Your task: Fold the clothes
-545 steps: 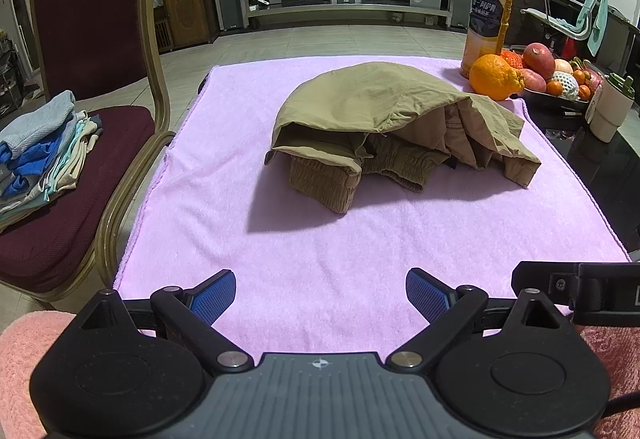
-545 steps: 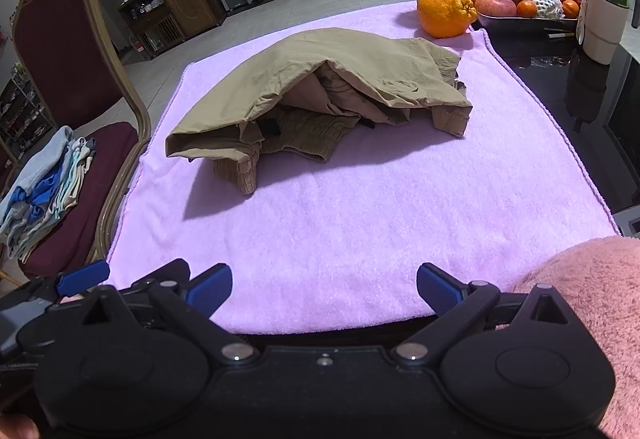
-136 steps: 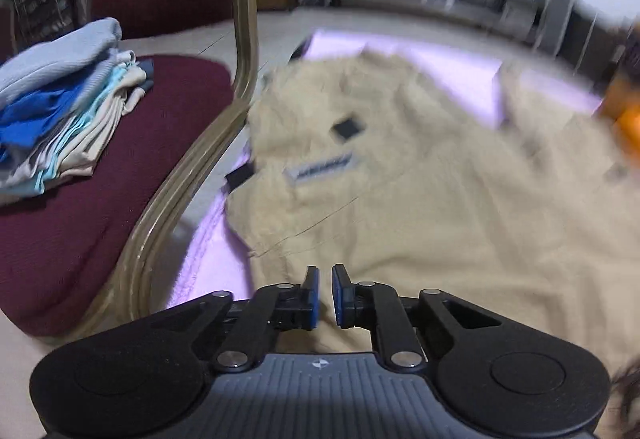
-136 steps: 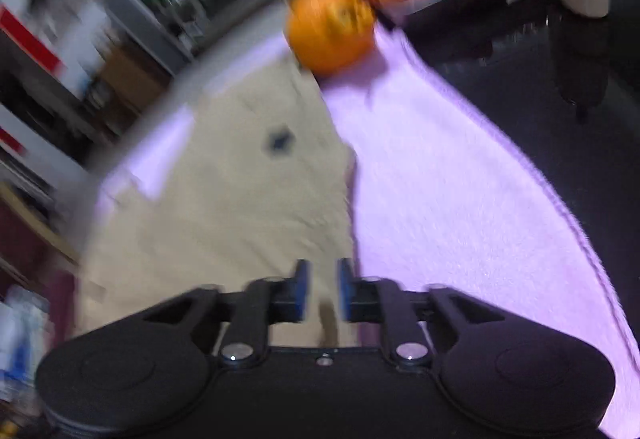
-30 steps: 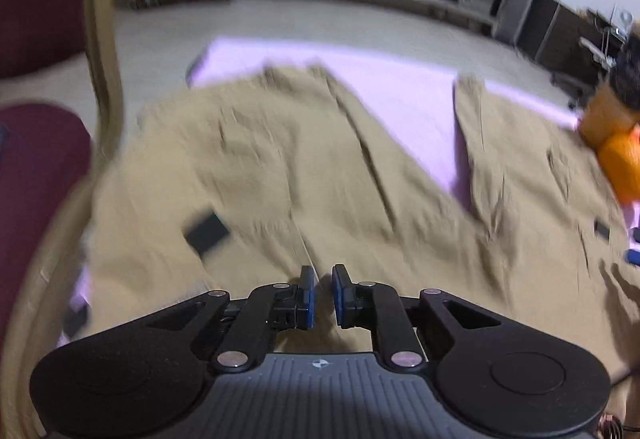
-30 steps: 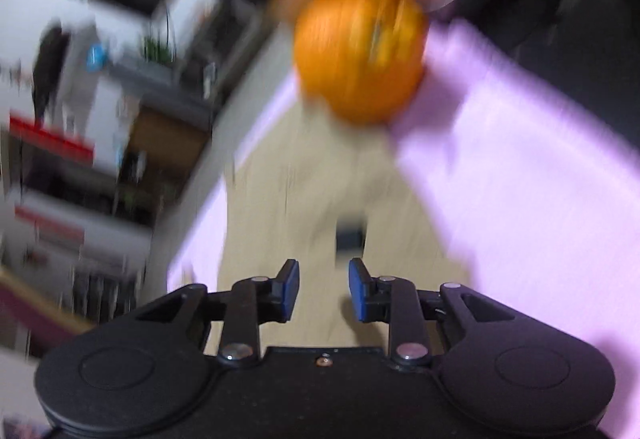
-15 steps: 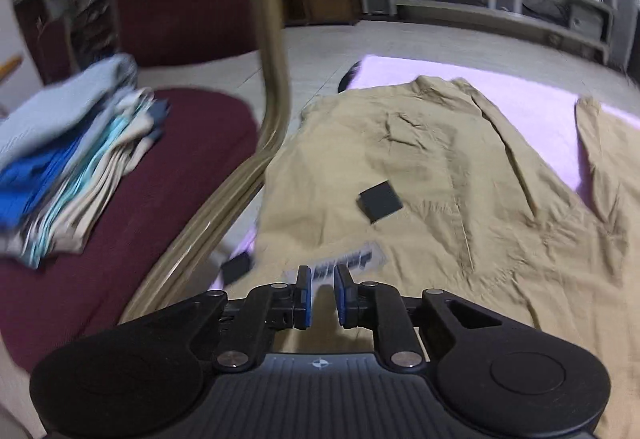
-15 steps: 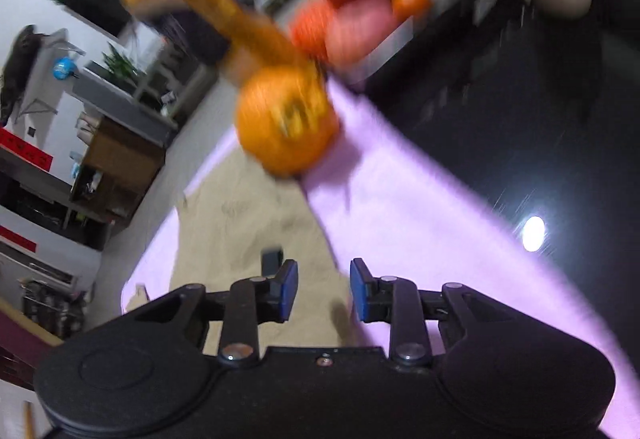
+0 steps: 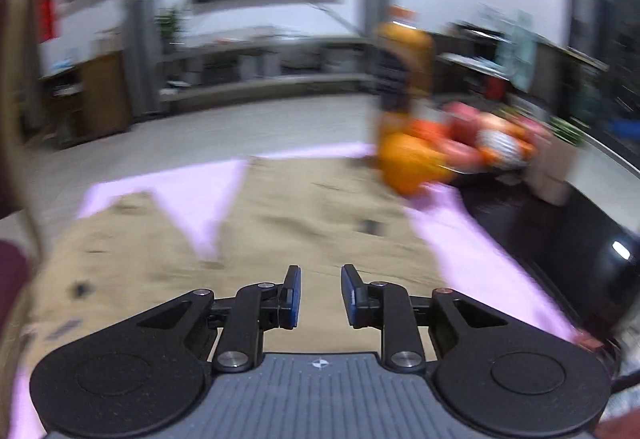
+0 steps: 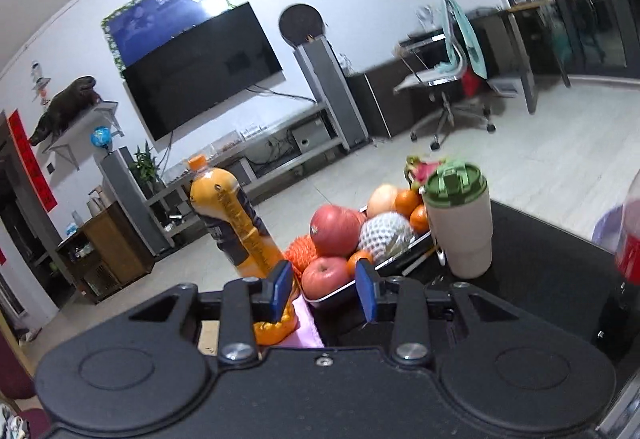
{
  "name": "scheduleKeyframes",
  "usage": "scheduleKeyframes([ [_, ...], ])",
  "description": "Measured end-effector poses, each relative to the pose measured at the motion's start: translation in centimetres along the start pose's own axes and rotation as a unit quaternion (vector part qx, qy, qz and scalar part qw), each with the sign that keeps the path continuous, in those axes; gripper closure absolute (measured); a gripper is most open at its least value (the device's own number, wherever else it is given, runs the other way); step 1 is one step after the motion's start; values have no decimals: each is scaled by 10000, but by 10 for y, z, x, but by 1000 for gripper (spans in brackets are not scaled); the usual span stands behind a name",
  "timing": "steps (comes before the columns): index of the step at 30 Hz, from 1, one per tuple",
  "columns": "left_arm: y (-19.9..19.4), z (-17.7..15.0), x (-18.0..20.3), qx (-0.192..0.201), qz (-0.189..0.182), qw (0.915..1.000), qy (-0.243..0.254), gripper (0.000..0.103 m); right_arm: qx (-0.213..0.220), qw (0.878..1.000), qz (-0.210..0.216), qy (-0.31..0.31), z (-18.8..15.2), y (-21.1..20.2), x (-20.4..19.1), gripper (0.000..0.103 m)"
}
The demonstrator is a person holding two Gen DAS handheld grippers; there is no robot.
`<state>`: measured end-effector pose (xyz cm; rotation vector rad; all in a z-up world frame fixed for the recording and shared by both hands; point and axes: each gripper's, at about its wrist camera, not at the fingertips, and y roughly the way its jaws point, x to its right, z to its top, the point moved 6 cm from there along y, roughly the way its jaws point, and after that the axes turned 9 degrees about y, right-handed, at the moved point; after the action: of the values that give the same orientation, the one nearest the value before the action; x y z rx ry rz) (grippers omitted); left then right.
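The right gripper [image 10: 323, 291] is parted on nothing. Just beyond it, a tray [image 10: 340, 293] holds apples [image 10: 335, 231], oranges and a net-wrapped fruit; a lidded cup [image 10: 460, 225] stands beside it, an orange juice bottle [image 10: 232, 223] to its left. The left gripper [image 9: 320, 295] is also spread and empty, above khaki trousers [image 9: 312, 223] lying flat, legs splayed, on the pink towel [image 9: 196, 191].
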<state>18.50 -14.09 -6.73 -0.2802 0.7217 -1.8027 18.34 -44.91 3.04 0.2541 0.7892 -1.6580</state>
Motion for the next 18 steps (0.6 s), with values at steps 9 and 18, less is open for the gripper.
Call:
scheduleKeyframes([
  [9, 43, -25, 103, -722, -990, 9912, 499, 65, -1212, 9877, 966, 188, -41, 54, -18, 61],
  [18, 81, -46, 127, -1472, -287, 9818, 1166, 67, -1051, 9813, 1505, 584, -24, 36, -37, 56],
])
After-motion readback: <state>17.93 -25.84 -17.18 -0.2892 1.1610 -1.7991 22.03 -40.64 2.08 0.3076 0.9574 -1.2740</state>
